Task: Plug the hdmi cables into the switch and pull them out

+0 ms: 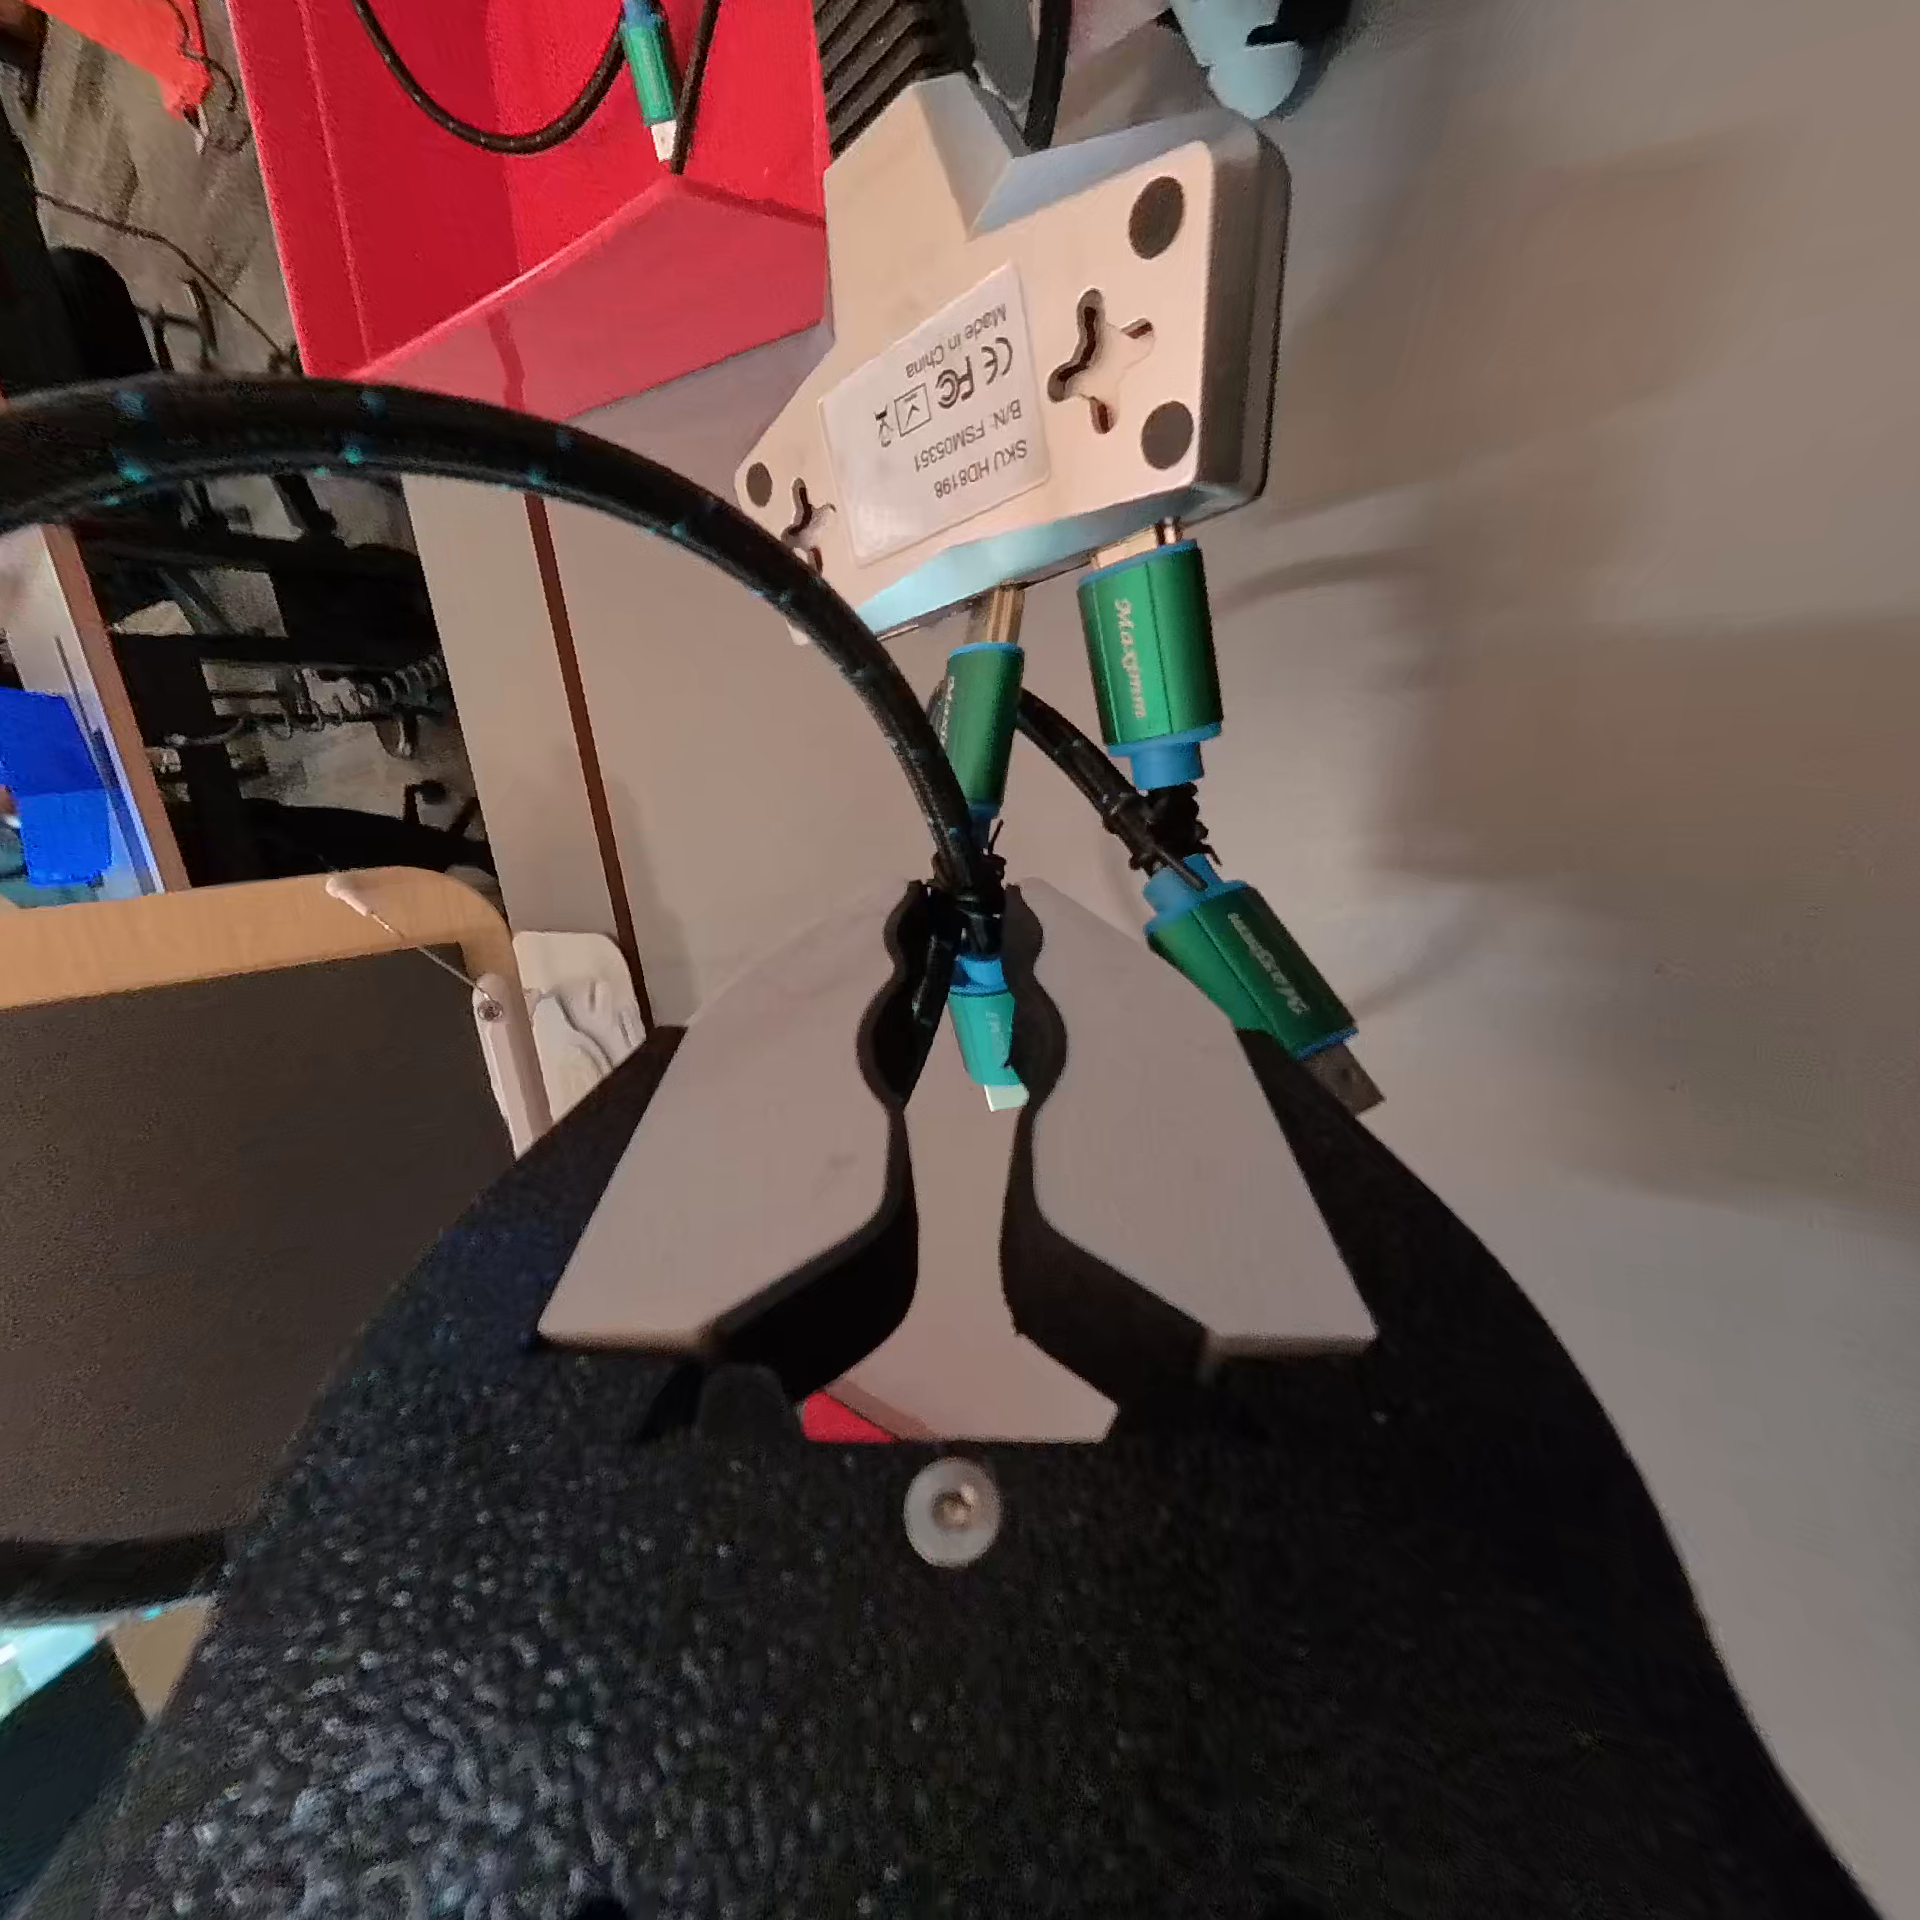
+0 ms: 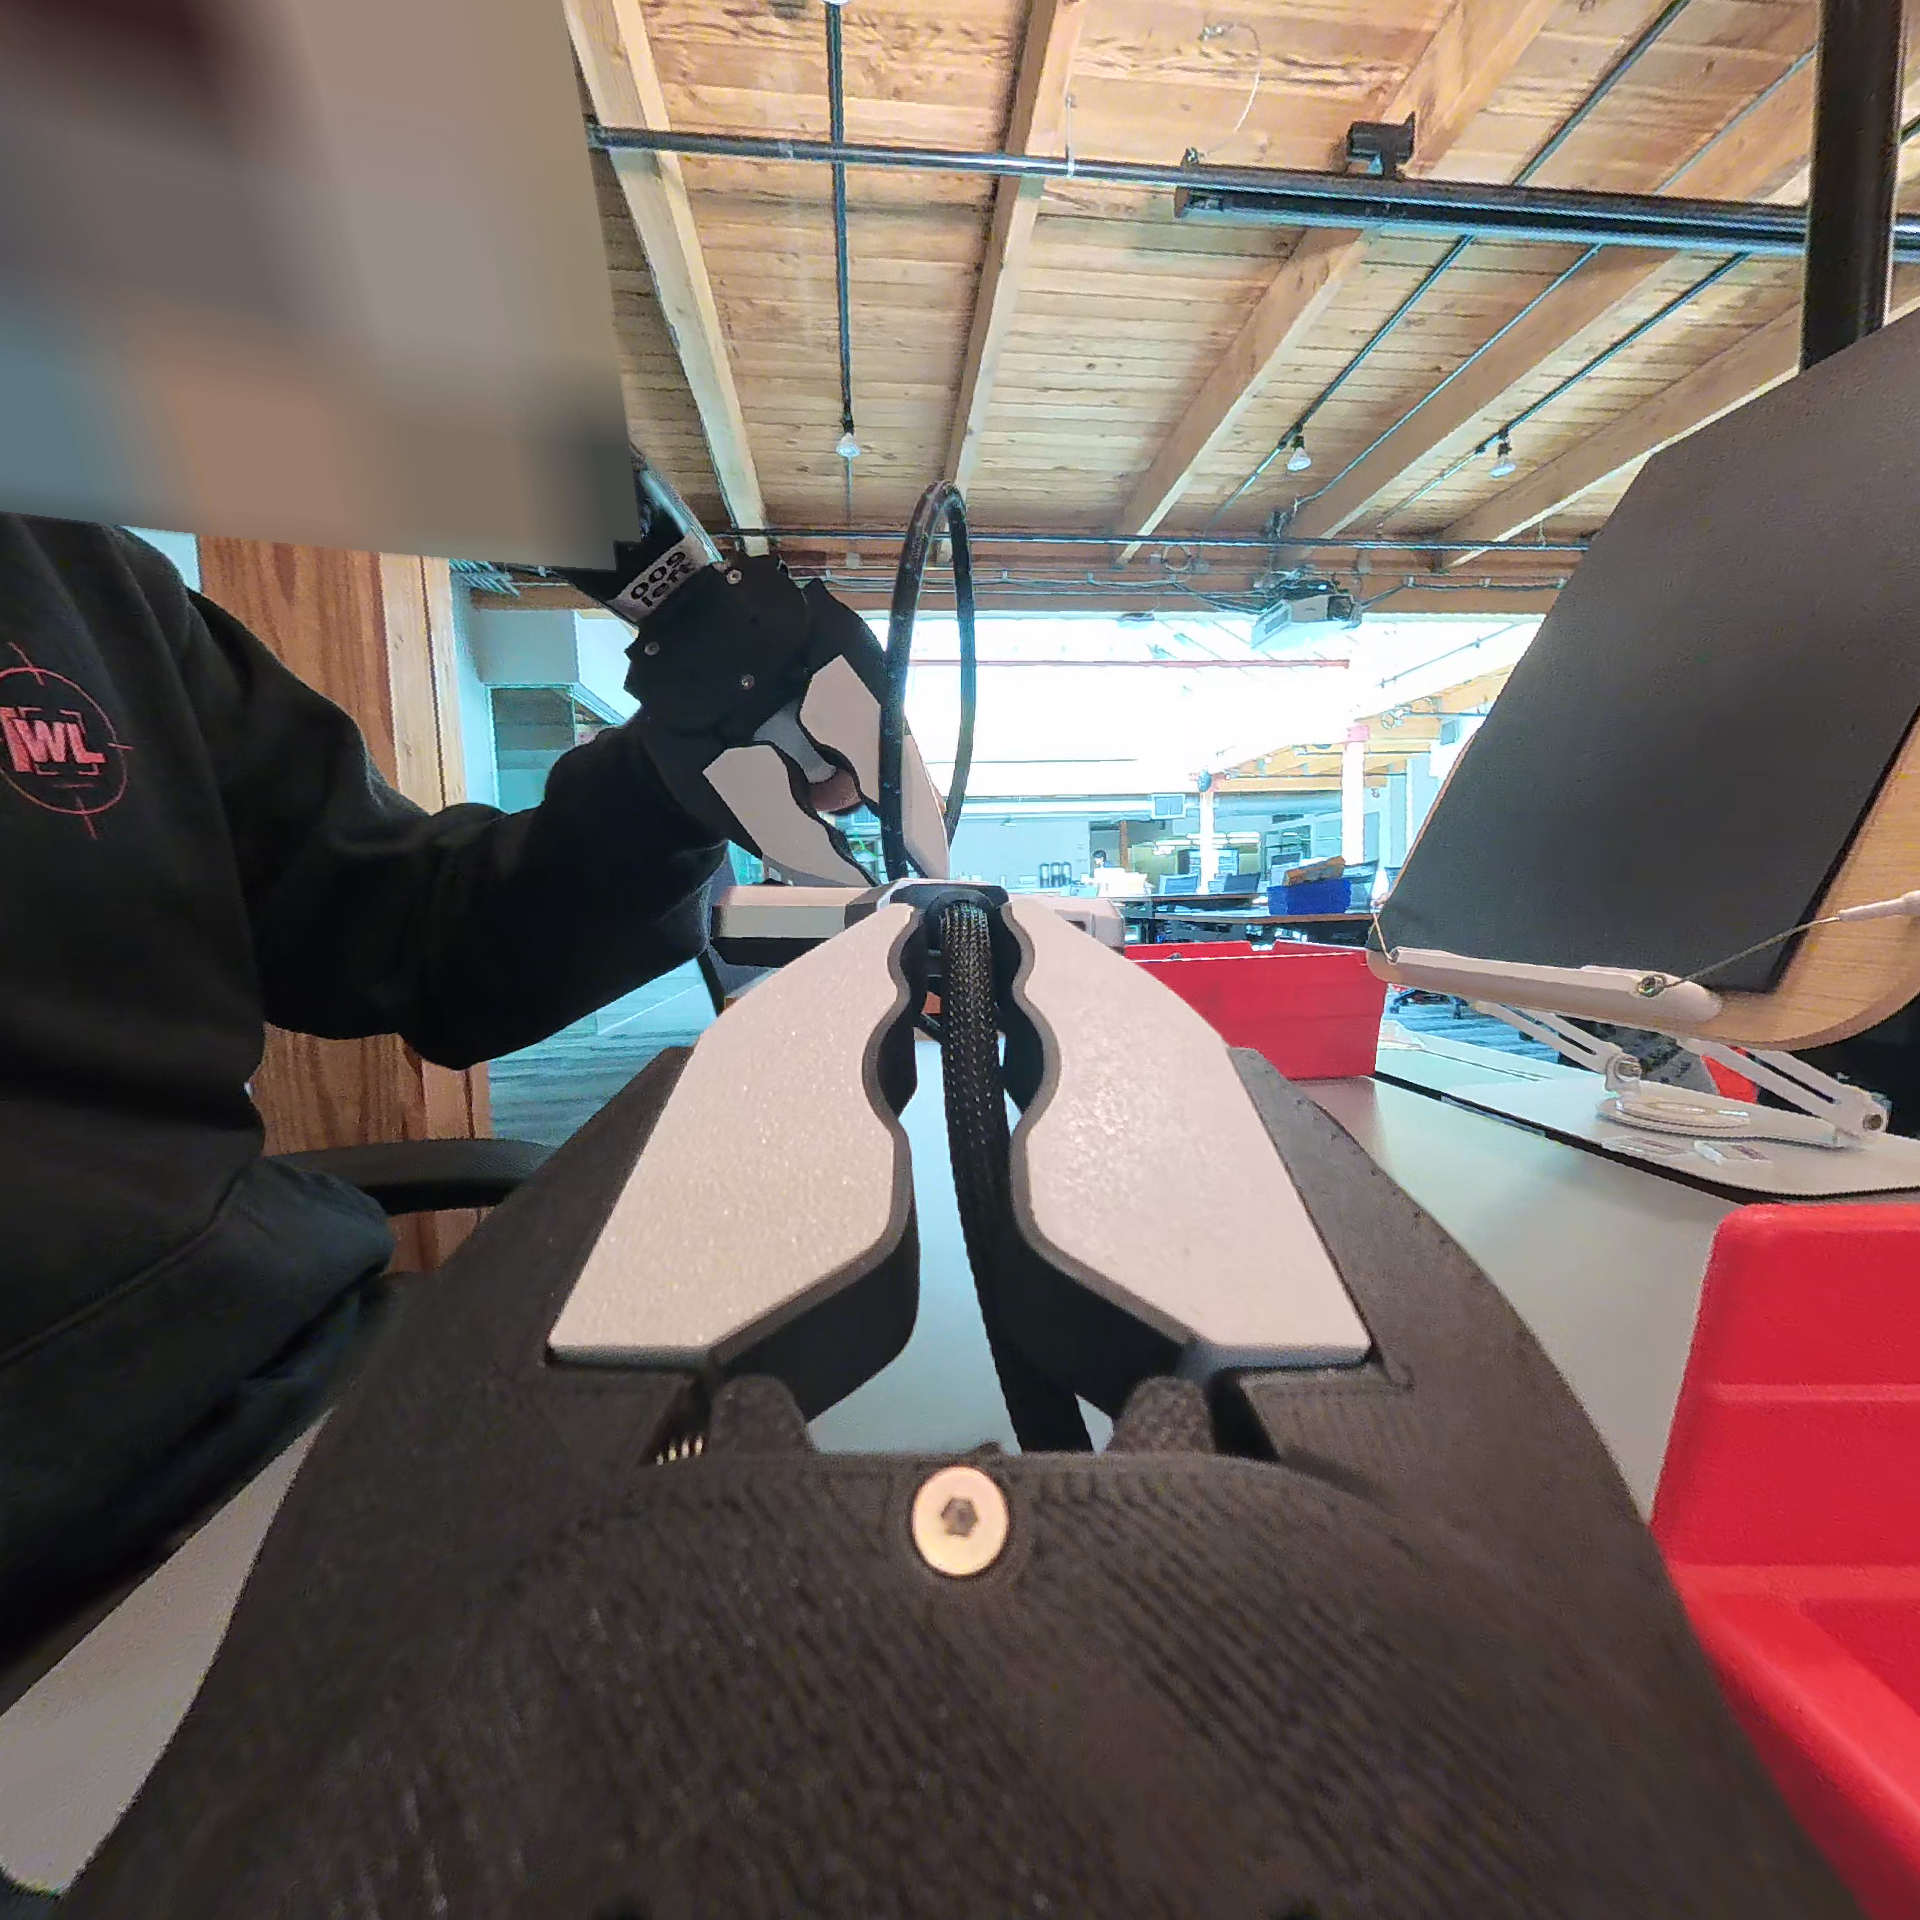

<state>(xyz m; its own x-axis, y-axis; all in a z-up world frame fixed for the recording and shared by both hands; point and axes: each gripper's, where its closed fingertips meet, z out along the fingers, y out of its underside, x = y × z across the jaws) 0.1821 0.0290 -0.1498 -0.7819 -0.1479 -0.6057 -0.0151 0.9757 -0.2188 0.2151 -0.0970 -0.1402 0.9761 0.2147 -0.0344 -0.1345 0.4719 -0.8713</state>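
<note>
The grey HDMI switch (image 1: 1039,343) hangs in the air with its labelled underside toward the left wrist view. One green HDMI plug (image 1: 1143,665) sits in its lower edge. A second green plug (image 1: 982,727) beside it is seated at a slant. A third green plug (image 1: 1257,987) hangs loose below. My left gripper (image 1: 971,914) is shut on a black braided HDMI cable (image 1: 520,457) just behind its green plug (image 1: 987,1029). My right gripper (image 2: 954,914) is shut on the switch's own black braided cable (image 2: 971,1091). The switch (image 2: 790,916) shows edge-on just beyond it, with the left gripper (image 2: 883,868) above it.
A red bin (image 1: 582,260) stands behind the switch. Two more red bins (image 2: 1818,1507) (image 2: 1268,997) are on the white table (image 2: 1507,1226). A black panel on a folding stand (image 2: 1662,727) is at the right. A person in a black hoodie (image 2: 208,935) sits at the left.
</note>
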